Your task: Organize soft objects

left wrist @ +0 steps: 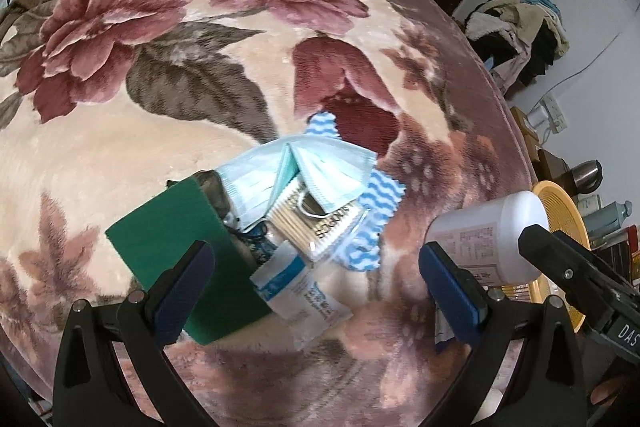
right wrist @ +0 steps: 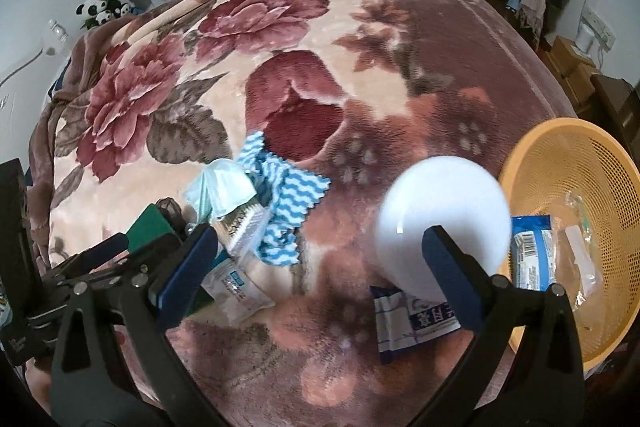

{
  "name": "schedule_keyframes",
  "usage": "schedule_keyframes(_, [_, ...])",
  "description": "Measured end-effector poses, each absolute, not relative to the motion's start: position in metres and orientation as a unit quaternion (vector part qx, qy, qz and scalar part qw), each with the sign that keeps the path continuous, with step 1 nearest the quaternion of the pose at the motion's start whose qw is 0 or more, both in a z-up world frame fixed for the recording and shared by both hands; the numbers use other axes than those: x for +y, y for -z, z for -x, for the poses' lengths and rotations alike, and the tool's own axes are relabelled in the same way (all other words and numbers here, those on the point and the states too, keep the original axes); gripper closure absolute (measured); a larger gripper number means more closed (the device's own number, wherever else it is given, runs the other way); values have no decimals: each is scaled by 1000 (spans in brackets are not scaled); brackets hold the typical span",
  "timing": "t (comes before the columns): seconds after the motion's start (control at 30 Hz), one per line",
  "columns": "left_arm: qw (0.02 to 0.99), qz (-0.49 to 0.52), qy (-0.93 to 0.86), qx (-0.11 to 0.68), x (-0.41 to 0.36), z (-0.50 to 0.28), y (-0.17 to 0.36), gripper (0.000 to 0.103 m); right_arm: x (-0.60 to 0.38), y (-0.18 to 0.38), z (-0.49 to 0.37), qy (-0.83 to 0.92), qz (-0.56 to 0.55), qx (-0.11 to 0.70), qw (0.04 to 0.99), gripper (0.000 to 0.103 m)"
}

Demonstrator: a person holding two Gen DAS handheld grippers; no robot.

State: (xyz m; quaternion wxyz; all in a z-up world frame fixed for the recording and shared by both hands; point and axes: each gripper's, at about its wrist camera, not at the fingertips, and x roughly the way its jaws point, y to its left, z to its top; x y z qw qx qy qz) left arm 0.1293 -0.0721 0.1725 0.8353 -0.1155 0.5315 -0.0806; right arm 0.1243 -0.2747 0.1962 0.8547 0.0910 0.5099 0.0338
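Observation:
A pile lies on the floral blanket: light blue face masks, a pack of cotton swabs, a blue-and-white wavy cloth, a green sponge and a white-and-blue sachet. My left gripper is open above the sachet and sponge. A white bottle lies on its side at the right. My right gripper is open, with the bottle against its right finger. The masks, cloth and sachet show in the right wrist view.
An orange mesh basket sits at the blanket's right edge and holds a blue packet and a clear bag. A blue-and-white packet lies under the bottle. Clothes, boxes and a kettle stand beyond the bed's right side.

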Motion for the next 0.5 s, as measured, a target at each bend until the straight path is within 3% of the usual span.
schedule_keyframes(0.5, [832, 129, 63, 536, -33, -126, -160, 1, -234, -187, -129, -54, -67, 522, 849, 0])
